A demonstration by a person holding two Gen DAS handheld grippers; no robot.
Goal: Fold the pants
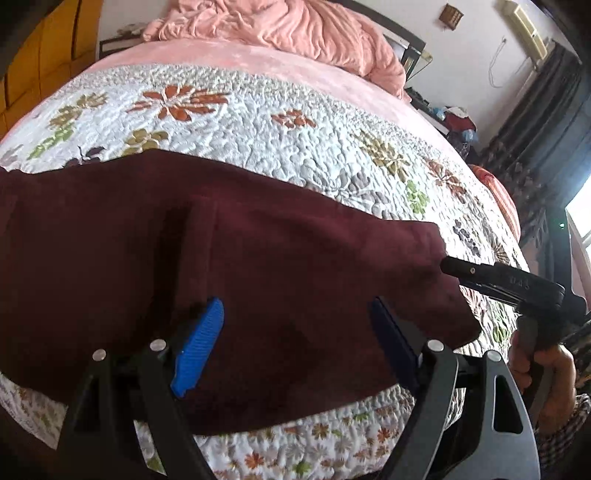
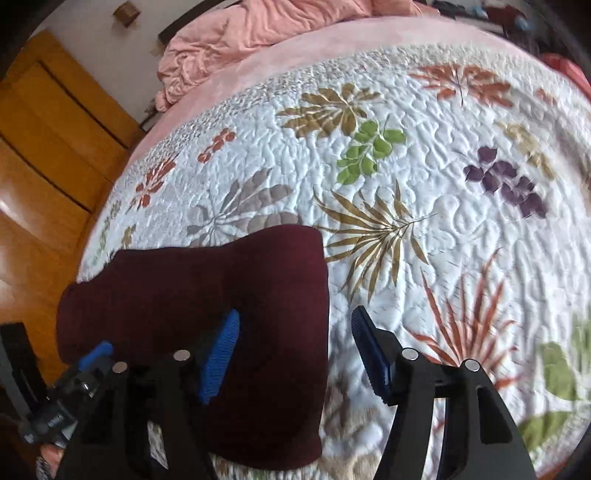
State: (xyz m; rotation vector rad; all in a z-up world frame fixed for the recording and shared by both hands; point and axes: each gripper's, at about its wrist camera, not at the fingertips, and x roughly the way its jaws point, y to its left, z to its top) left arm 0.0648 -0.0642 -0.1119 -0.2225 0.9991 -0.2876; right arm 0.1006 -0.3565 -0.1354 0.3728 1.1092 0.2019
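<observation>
Where the floral quilt (image 1: 280, 147) covers the bed, maroon pants (image 1: 221, 240) lie flat at its near edge; left gripper (image 1: 291, 343) above them, fingers wide, holding nothing; right gripper (image 2: 295, 354) at their 3 o'clock end, fingers apart, empty; pink blanket (image 1: 295, 26) at 12 o'clock

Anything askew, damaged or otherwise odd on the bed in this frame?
Nothing stands out. The maroon pants lie folded and fairly flat on the floral quilt, with no visible tear or stain. Both the left claw and the right claw hang open above the fabric. The crumpled pink blanket at the far end is just ordinary bedding.
</observation>
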